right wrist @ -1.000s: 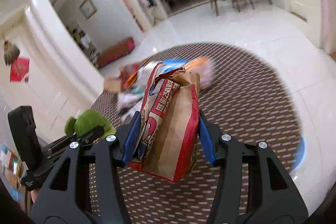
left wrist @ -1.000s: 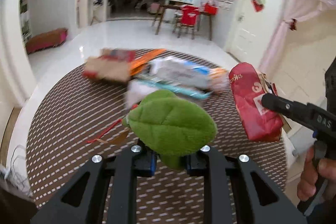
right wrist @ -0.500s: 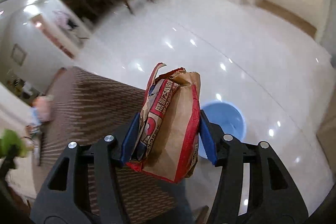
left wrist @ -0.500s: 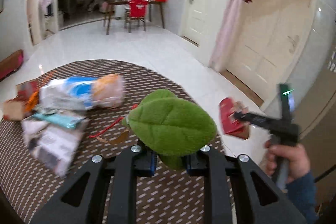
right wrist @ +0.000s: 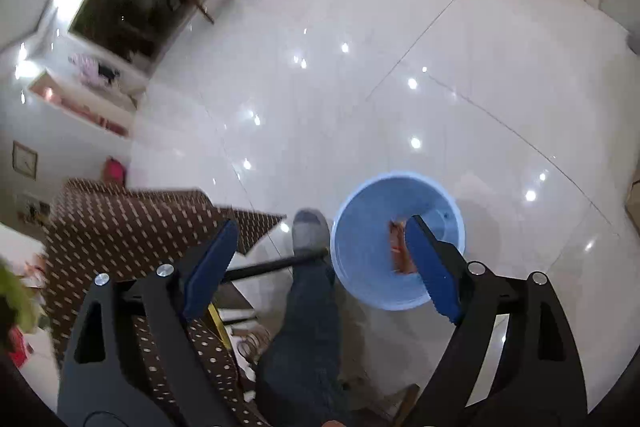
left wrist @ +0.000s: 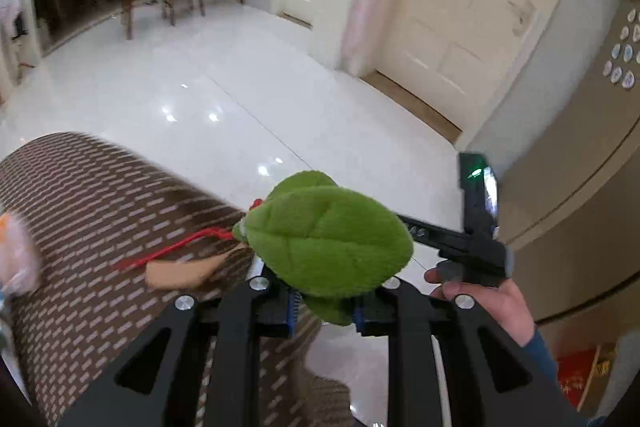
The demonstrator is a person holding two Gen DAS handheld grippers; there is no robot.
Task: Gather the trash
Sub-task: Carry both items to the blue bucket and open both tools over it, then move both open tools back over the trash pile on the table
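Observation:
My left gripper is shut on a green plush leaf, held over the edge of the brown patterned table. A red string and a tan tag hang from the leaf. My right gripper hangs over a blue bucket on the white floor. Its jaws are opening, with nothing between the blue pads. A red and brown paper bag lies inside the bucket. The left wrist view shows a hand holding the right gripper's handle.
The person's leg and grey shoe stand between the table and the bucket. Blurred wrappers lie at the table's left edge. Cream doors and a grey cabinet close off the right side. Glossy white tiles lie beyond.
The right gripper swung from the table to above the bucket and opened; the paper bag left it and now lies in the bucket. The left gripper moved right, still holding the leaf.

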